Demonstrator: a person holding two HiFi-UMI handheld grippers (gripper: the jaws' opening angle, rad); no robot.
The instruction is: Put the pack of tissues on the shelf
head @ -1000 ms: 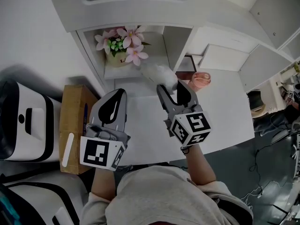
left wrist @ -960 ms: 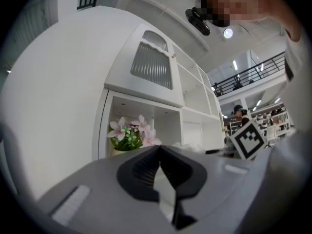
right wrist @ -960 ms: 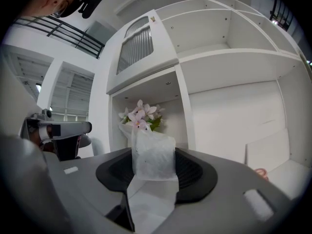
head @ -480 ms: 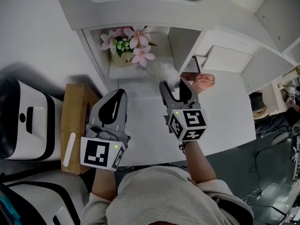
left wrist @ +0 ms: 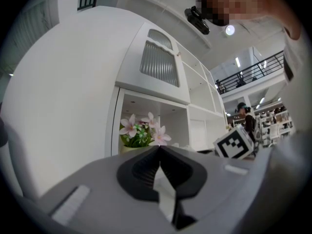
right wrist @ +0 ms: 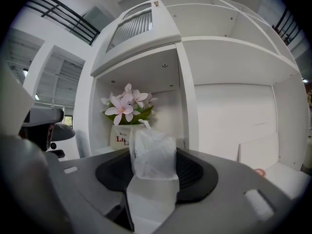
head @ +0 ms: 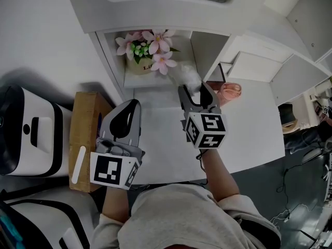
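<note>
Right tongs (head: 195, 88) have carried the pack of tissues (head: 188, 77) closer to the shelf (head: 132, 81)
Pack pinched between their tips, poking forward; left tongs (head: 132, 107) pressed together, empty

Left claw (head: 133, 108): jaws together, nothing between, pointing level, held low and near body. Left forearm (head: 115, 204) short of counter edge. Right claw (head: 195, 91): jaws part-open, pads pressed on pack (right wrist: 153, 152), tipped slightly down, ahead of left. Right forearm (head: 218, 173) stretched forward, wrist bare.
</note>
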